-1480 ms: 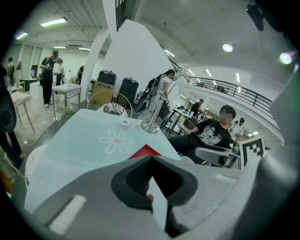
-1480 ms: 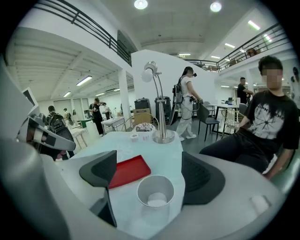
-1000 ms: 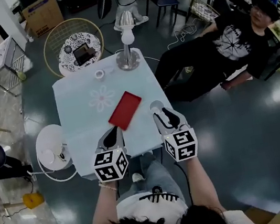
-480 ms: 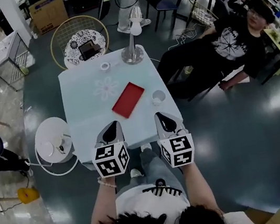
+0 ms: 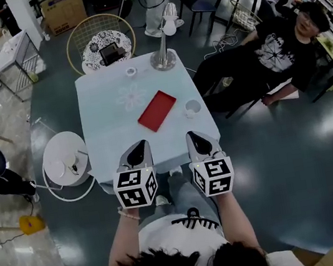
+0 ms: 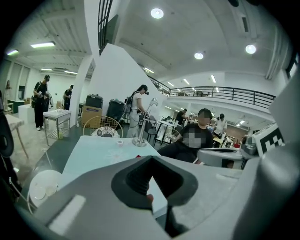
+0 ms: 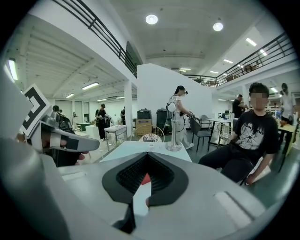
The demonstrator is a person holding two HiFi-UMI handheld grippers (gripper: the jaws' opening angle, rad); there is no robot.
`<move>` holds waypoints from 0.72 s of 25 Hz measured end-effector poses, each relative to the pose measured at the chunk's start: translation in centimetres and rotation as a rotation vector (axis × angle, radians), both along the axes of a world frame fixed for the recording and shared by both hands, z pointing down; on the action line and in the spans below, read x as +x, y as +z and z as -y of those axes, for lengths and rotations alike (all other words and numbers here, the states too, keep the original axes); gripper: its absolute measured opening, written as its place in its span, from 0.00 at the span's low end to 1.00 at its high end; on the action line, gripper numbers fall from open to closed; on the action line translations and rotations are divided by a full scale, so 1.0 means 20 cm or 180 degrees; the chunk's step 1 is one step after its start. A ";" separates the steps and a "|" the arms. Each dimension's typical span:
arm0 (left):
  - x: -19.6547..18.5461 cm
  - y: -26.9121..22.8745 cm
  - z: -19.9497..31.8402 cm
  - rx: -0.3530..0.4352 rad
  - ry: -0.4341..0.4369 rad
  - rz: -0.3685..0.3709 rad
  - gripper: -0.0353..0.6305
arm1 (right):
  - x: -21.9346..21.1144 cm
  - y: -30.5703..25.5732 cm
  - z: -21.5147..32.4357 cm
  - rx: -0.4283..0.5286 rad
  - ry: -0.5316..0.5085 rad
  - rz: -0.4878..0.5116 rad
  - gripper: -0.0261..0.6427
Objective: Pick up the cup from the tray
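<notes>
Pale and translucent, the small round cup (image 5: 193, 107) stands upright on the light blue square table (image 5: 110, 138). It is just beside the right-hand edge of the flat red rectangular tray (image 5: 157, 110) and not on it. Whether cup and tray touch cannot be resolved.

**Handling.** The cup appears empty and thin-walled, so treat it as light and easily tipped or pushed along the smooth tabletop. The material cannot be confirmed. If it is glass, expect it to be rigid, slippery and breakable. If it is thin plastic, expect the wall to give under excess pressure. The recommended hold is across the side wall at or above mid-height, one jaw on each side, with moderate closing force. No handle is discernible.

**Position relative to the tools.** Both grippers hover side by side at the near edge of the table, pointing towards its far side and tilted slightly down. The cup lies ahead of the right gripper (image 5: 193, 136), almost in line with it and apart from its tips. From the left gripper (image 5: 138, 146) the cup is ahead and off to the right, and the tray sits nearer to that gripper than the cup does.

**Gripper condition.**
- Right gripper: jaws fully together, nothing between them.
- Left gripper: jaws likewise together and empty.

Either gripper must be spread wider than the cup before an approach.
</notes>
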State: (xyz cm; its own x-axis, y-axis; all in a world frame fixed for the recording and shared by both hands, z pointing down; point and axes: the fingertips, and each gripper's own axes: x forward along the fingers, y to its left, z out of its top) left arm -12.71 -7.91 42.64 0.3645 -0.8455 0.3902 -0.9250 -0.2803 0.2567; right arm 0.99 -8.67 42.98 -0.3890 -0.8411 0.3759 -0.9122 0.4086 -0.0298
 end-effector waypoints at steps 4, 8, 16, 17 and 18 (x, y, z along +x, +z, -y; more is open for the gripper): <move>0.02 -0.01 -0.02 0.0015 0.0015 -0.0066 0.05 | 0.01 0.00 -0.02 -0.0010 0.0035 0.0030 0.07; 0.02 0.00 -0.02 0.0044 -0.0008 -0.0054 0.05 | 0.01 0.00 -0.02 -0.0001 0.0042 0.0094 0.07; 0.03 -0.01 -0.02 0.0060 0.0028 -0.0020 0.05 | 0.04 0.01 -0.02 -0.0014 0.0091 0.0091 0.07; 0.03 -0.01 -0.02 0.0062 0.0026 -0.0021 0.05 | 0.04 0.01 -0.02 -0.0013 0.0093 0.0088 0.07; 0.03 -0.01 -0.01 0.0062 0.0024 -0.0020 0.05 | 0.04 0.00 -0.01 -0.0012 0.0094 0.0084 0.07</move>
State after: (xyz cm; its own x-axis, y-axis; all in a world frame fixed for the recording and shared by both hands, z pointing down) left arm -12.02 -7.66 42.43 0.3734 -0.8501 0.3713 -0.9212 -0.2924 0.2569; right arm 1.81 -8.40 43.08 -0.3738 -0.8510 0.3690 -0.9228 0.3813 -0.0554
